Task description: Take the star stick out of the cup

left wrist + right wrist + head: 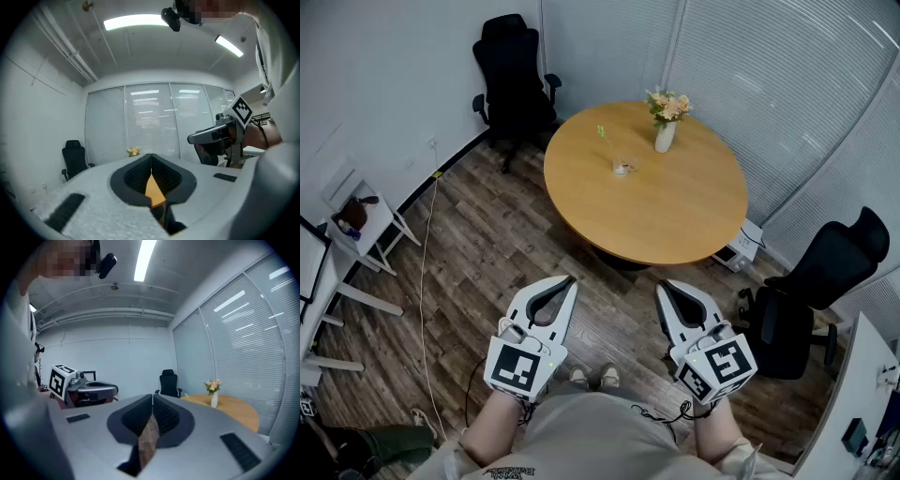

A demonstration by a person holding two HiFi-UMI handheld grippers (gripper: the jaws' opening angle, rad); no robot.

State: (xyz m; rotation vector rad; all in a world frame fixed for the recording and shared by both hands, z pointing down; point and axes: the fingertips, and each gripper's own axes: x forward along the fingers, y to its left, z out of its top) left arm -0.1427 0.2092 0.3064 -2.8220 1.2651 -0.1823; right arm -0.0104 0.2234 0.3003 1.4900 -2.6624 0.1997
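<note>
The step in hand looks like the approach: nothing is gripped, and the person stands on the wood floor well back from the table (675, 220).

The left tool (571, 279) is held level with its 2 jaws pressed fully together and nothing between them. The right tool (660, 285) is likewise closed and empty, tipped slightly down.

To do this well, I would walk up to the near rim first and open 1 tool's jaws before reaching. I would then come at the star stick (602, 134) from above the rim of the cup (622, 168) and pinch the thin stem rather than the star. The other tool could steady the cup, since a light, clear cup may tip or slide when the stick drags on its wall. Lifting along the stick's own lean should keep it from catching.

The cup stands on the left half of the table, toward the far side, with the green stick rising out of it and leaning left. It is well apart from both tools, ahead of them and roughly between their lines. A vase of flowers (665, 135) stands near the cup on its right, slightly farther back, so the reaching arm should stay clear of it. In the right gripper view the stick is only a tiny green speck left of the vase.
</note>
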